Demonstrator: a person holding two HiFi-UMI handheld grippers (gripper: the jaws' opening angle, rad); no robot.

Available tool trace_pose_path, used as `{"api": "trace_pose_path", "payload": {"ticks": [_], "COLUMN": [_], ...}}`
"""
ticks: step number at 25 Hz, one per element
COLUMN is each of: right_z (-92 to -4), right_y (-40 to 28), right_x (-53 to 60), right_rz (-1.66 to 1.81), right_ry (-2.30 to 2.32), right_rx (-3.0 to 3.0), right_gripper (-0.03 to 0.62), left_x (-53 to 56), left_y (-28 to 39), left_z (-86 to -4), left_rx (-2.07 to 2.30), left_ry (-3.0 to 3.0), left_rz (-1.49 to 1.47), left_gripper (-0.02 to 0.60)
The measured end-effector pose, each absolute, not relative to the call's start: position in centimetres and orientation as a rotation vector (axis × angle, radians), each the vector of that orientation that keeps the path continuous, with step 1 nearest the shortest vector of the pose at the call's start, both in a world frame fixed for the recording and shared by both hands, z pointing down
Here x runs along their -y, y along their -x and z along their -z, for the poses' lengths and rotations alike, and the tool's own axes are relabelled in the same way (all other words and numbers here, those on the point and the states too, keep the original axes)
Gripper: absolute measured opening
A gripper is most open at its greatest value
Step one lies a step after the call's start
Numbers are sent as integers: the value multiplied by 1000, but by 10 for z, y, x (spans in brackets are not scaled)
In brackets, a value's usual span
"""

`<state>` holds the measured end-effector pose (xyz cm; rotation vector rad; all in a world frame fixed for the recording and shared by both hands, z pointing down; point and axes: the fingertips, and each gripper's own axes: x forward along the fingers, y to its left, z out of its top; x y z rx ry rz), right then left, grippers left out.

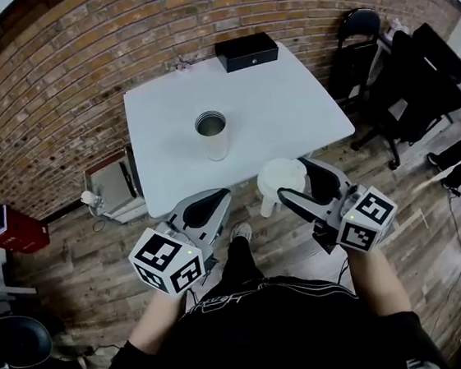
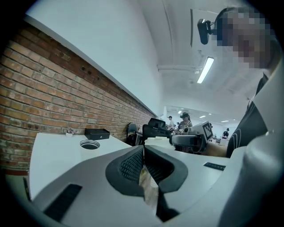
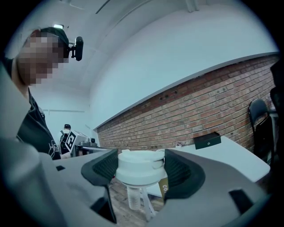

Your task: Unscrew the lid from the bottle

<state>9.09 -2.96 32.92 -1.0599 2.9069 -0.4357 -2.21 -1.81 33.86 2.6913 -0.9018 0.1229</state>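
The white bottle point(image 1: 213, 136) stands upright and open-topped in the middle of the white table point(image 1: 288, 107); its mouth point(image 2: 90, 144) also shows in the left gripper view. My right gripper point(image 1: 295, 180) is shut on the white lid point(image 1: 281, 177), off the table's near edge and apart from the bottle. In the right gripper view the lid point(image 3: 140, 169) sits between both pads, and a straw point(image 3: 132, 198) hangs under it. To the left of the lid, below the table's near edge, my left gripper point(image 1: 210, 205) is shut with nothing in its jaws point(image 2: 143, 165).
A black box point(image 1: 247, 51) lies at the table's far edge against the brick wall. Black office chairs point(image 1: 400, 77) stand to the right, and a grey unit point(image 1: 113, 185) and a red box point(image 1: 16, 229) are on the floor to the left. People work at the room's far end point(image 2: 184, 120).
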Motion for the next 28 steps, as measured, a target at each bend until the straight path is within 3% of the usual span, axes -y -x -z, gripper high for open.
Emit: {"api": "trace_pose_path", "payload": {"ticks": [28], "right_z": [-314], "right_y": [-89], "right_x": [17], "right_rz": [387], "right_ry": [1035], "right_rx": [-2914], "right_gripper": [330], "left_x": [12], "left_y": [23], "left_z": [-334], "left_rx": [921], "left_ry": [-2694], "left_rz": [-155], "left_gripper": [31]}}
